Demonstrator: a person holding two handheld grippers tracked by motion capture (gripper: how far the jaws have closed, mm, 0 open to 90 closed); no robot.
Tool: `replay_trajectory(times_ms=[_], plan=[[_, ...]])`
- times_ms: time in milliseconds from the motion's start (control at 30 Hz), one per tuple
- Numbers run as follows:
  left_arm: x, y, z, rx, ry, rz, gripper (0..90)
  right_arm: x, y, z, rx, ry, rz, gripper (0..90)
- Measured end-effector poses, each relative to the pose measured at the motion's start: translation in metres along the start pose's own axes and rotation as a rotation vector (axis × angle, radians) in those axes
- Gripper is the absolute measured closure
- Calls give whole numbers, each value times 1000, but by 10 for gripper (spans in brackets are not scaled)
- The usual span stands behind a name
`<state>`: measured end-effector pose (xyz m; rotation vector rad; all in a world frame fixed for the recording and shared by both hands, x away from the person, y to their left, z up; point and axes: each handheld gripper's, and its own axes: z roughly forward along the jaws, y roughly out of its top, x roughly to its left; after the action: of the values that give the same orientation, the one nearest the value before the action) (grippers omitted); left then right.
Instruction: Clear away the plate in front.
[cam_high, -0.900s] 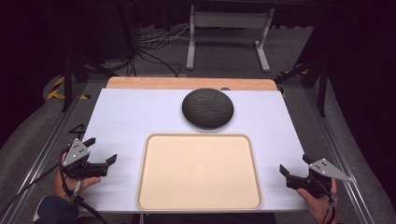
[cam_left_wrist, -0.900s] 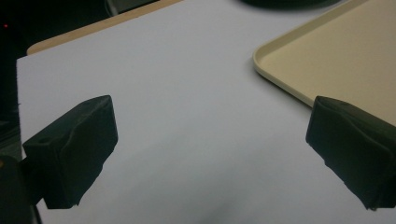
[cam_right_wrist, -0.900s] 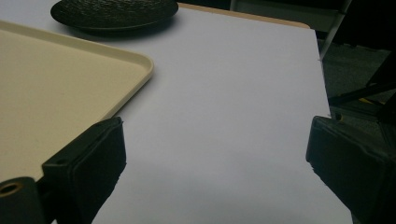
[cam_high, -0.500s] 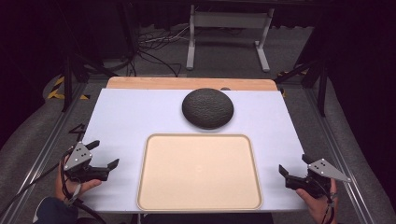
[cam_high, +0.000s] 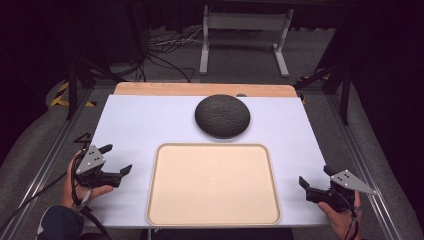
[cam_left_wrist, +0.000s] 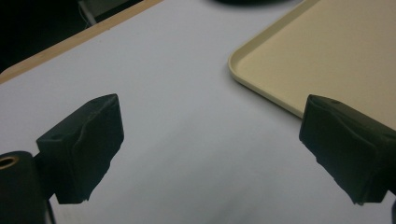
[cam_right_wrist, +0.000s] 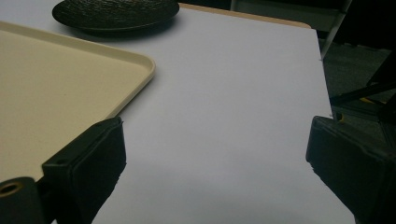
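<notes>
- Left gripper (cam_high: 116, 159), held in the person's left hand (cam_high: 80, 187), has its jaws spread wide with nothing between them; bare white table (cam_high: 145, 125) lies under its fingers (cam_left_wrist: 81, 140).
- A beige tray (cam_high: 214, 182) lies just beyond the left gripper's right-hand finger, apart from it.
- Right gripper (cam_high: 314, 176) also gapes wide and empty; the tray's corner sits by its left-hand finger.
- A dark round plate (cam_high: 222, 115) rests well ahead of both grippers, past the tray's far edge.
</notes>
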<state>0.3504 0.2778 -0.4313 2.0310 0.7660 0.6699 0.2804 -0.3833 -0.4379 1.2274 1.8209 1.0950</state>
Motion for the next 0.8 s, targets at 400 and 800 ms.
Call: replay_trajectory(times_ms=[400,800], plan=[[-1,33,21,7,-22,84,96,0,0,0,0,-1,8,55],[-6,79,49,1,-70,169,107,0,0,0,3,-2,9,54]])
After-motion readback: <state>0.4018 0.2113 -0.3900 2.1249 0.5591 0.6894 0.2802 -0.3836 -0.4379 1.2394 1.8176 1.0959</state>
